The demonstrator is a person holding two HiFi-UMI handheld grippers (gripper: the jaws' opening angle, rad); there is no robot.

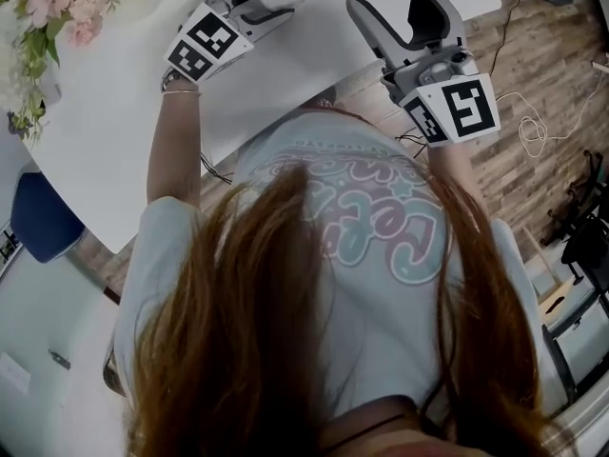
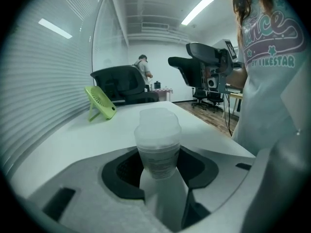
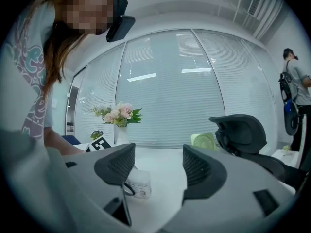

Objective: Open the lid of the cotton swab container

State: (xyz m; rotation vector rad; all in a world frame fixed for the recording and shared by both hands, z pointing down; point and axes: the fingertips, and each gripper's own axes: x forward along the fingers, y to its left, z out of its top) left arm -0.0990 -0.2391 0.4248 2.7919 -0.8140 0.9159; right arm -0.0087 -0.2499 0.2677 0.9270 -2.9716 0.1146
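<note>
Over the table (image 1: 114, 131), left tongs (image 1: 276, 0) angle downward, gripping the swab container (image 2: 158, 140).

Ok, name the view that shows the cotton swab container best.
The left gripper view: the cotton swab container stands upright and centred, lid on, held in the left claw. The right gripper view shows it small, partly behind a pad of the right claw. The head view gives only a white glimpse at the left claw's tip.

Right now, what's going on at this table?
A person is working with two handheld grippers at a white table. The left gripper is clamped around a translucent cotton swab container, its lid on. The right gripper hovers nearby, open and empty.
</note>
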